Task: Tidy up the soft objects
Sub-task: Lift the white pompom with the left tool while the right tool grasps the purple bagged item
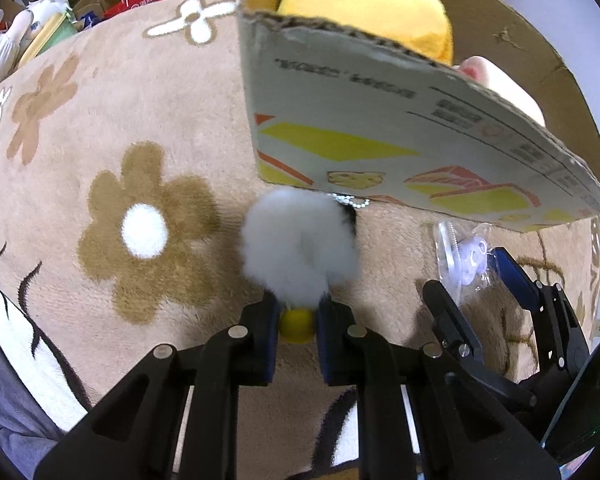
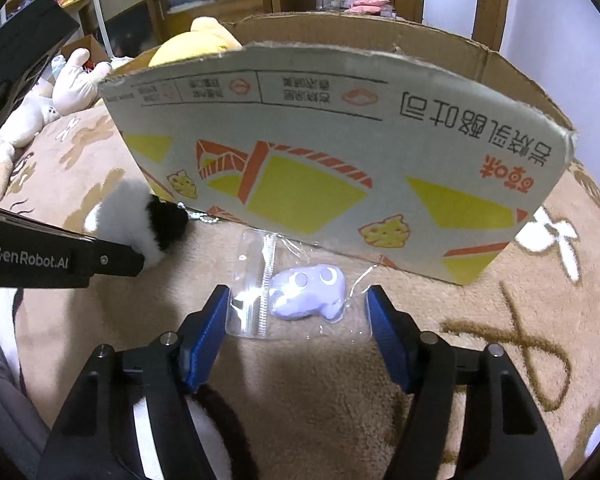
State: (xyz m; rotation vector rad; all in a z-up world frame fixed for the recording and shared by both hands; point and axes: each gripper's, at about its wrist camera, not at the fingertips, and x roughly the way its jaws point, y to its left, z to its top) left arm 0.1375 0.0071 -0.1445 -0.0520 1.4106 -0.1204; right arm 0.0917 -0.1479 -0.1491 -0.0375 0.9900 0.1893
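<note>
Fluff fills the middle of my left wrist view: my left gripper (image 1: 298, 322) is pinched tight on a fluffy white pompom toy with a small yellow base (image 1: 298, 248), holding it just in front of the printed cardboard box (image 1: 380, 120). Only this view looks down into the box, at upper right, where a yellow plush toy (image 1: 364, 4) lies with a pale pink plush (image 1: 496, 80) beside it.

My right wrist view shows what the left barely catches: a lilac soft figure sealed in a clear plastic bag (image 2: 308, 292), lying on the beige flower-patterned fleece blanket (image 2: 300, 380) near the box's front wall. My right gripper (image 2: 300, 320) stands partly open around the bag, blue pads either side; I cannot tell whether they touch the plastic. At middle left of that view the pompom shows a black patch, and a cream plush doll (image 2: 40, 116) lies at upper left.
</note>
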